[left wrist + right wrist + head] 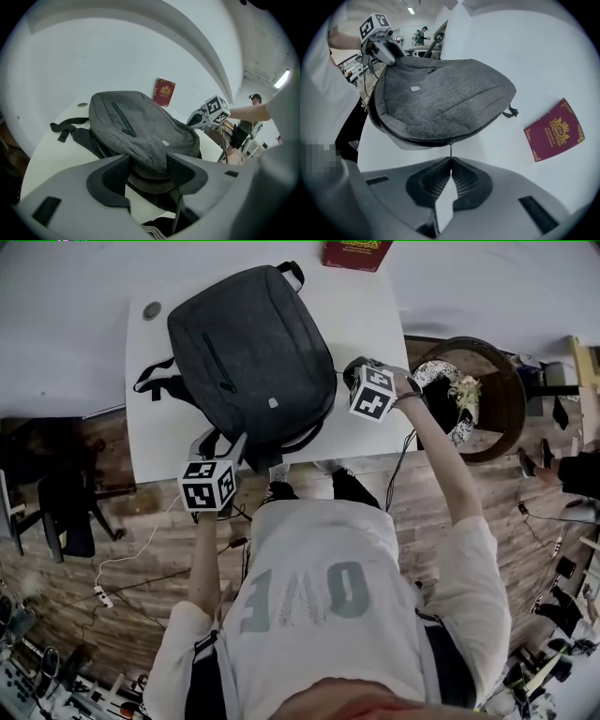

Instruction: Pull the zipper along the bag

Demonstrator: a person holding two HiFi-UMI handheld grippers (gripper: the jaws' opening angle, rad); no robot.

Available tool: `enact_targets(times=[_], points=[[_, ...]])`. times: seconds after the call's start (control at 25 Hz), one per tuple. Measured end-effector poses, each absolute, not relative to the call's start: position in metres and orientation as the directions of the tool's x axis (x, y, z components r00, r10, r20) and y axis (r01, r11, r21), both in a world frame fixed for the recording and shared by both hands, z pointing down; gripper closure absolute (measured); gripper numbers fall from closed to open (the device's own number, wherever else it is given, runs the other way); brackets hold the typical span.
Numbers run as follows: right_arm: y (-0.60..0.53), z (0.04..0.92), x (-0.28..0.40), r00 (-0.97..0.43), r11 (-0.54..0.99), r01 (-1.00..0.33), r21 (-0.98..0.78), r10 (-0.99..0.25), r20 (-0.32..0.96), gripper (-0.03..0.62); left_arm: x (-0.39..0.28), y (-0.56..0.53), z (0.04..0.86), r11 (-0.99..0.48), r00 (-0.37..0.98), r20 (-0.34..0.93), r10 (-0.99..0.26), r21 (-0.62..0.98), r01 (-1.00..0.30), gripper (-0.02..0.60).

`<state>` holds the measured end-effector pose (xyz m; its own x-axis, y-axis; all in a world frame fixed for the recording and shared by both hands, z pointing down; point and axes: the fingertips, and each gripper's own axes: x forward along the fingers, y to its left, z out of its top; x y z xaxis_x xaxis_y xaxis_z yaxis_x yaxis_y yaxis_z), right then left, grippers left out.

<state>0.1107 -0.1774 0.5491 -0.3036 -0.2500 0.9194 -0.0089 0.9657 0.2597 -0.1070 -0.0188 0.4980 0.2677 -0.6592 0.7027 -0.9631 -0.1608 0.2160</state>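
Observation:
A dark grey backpack [253,343] [140,126] [440,98] lies flat on a white table [150,442]. My right gripper [351,376] [450,168] is at the bag's right side, shut on the thin metal zipper pull [450,152] that hangs from the slider on the side zipper. The zipper left of the slider gapes open. At the bag's near edge, my left gripper [222,444] [147,171] stands open. The bag's lower edge lies between the two pads, which do not visibly press on it.
A red booklet [356,253] [554,130] lies on the table beyond the bag. Black straps [150,381] trail off the bag's left side. A round wooden stand [487,399] with flowers is to the right, and a dark chair [66,512] to the left.

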Motion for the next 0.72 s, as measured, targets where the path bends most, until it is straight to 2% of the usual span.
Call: enact_targets(times=[0.12, 0.24, 0.32, 0.44, 0.52, 0.72], points=[[-0.179, 0.55, 0.109, -0.313, 0.963, -0.016, 0.27, -0.261, 0.913, 0.563, -0.111, -0.017, 0.491, -0.151, 0.231, 0.702, -0.674, 0.174, -0.973, 0.345], [-0.18, 0.55, 0.109, -0.311, 0.957, 0.001, 0.29, -0.275, 0.91, 0.563, -0.129, -0.012, 0.473, -0.144, 0.114, 0.664, -0.739, 0.01, -0.99, 0.344], [-0.178, 0.55, 0.108, -0.316, 0.957, 0.014, 0.291, -0.272, 0.909, 0.563, -0.134, -0.016, 0.464, -0.203, 0.089, 0.64, -0.763, -0.106, -0.973, 0.342], [-0.176, 0.548, 0.109, -0.315, 0.961, 0.024, 0.277, -0.255, 0.914, 0.565, -0.119, -0.043, 0.469, -0.422, 0.175, 0.632, -0.755, -0.264, -0.867, 0.323], [-0.175, 0.546, 0.111, -0.301, 0.961, 0.043, 0.275, -0.25, 0.92, 0.563, -0.105, -0.067, 0.484, -0.558, 0.252, 0.66, -0.708, -0.303, -0.773, 0.314], [-0.17, 0.542, 0.113, -0.219, 0.954, 0.151, 0.261, -0.225, 0.949, 0.565, -0.107, -0.094, 0.543, -0.68, 0.348, 0.755, -0.556, -0.171, -0.713, 0.285]])
